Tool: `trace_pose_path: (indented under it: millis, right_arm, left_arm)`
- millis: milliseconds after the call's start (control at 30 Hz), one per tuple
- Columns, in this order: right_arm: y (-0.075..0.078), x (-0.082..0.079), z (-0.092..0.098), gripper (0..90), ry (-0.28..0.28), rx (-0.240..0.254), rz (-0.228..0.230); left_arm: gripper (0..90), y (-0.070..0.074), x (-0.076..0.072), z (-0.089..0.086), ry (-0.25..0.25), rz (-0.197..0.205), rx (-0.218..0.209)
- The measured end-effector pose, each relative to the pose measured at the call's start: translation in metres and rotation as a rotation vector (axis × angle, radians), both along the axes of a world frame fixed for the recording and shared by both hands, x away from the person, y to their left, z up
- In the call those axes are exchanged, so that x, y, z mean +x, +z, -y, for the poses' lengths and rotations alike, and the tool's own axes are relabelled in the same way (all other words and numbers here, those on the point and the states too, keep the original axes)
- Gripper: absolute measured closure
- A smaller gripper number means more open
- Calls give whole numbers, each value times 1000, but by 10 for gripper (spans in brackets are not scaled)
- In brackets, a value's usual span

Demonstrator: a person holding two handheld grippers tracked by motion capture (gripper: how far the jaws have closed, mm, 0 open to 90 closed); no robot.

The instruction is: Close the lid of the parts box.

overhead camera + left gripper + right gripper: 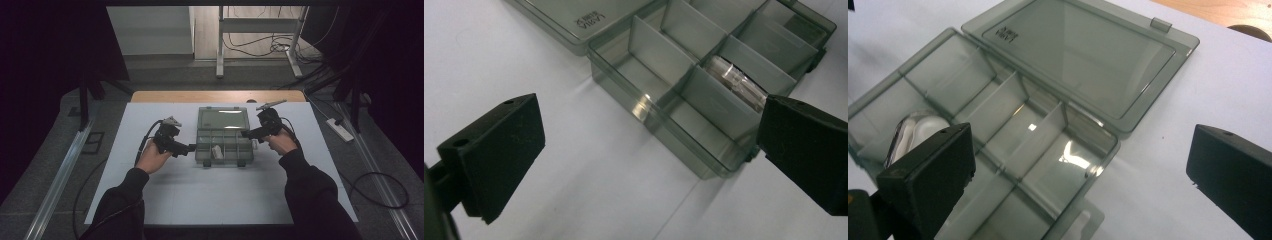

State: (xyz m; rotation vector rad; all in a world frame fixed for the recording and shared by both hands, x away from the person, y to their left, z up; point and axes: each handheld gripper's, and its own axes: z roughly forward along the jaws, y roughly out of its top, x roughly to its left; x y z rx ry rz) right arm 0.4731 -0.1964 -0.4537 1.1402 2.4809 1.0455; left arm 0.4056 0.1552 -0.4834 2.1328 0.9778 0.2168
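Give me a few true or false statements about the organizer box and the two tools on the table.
1. The organizer box has its lid open and lying flat. True.
2. The left tool is clamped on the box wall. False: its jaws stand open, holding nothing.
3. A small clear item lies in one compartment. True.
4. The right tool holds the clear item. False: its jaws are open and hold nothing; the item lies in the box.
5. The tools are at opposite sides of the box. True.
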Motion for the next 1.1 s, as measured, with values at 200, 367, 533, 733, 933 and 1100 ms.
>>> trace_pose_path:
  millis: [200,367,533,733,933,1100]
  right_arm:
    - [-4,11,-3,0,-27,7,-16]
    - [-7,21,-7,0,-59,2,-45]
    - [-9,32,-10,0,-79,-9,-78]
    - [-10,45,-14,0,-64,-48,-70]
    - [-13,53,-16,0,-75,-66,-72]
    - [-16,61,-17,0,-103,-60,-91]
  left_arm:
    - [0,-2,7,7,7,12,9]
    - [0,-5,12,12,3,14,10]
    - [0,-8,18,15,1,9,-16]
    - [0,-10,25,20,-14,-5,-12]
    - [0,-11,29,25,-38,0,6]
    - [0,-12,32,25,-52,12,6]
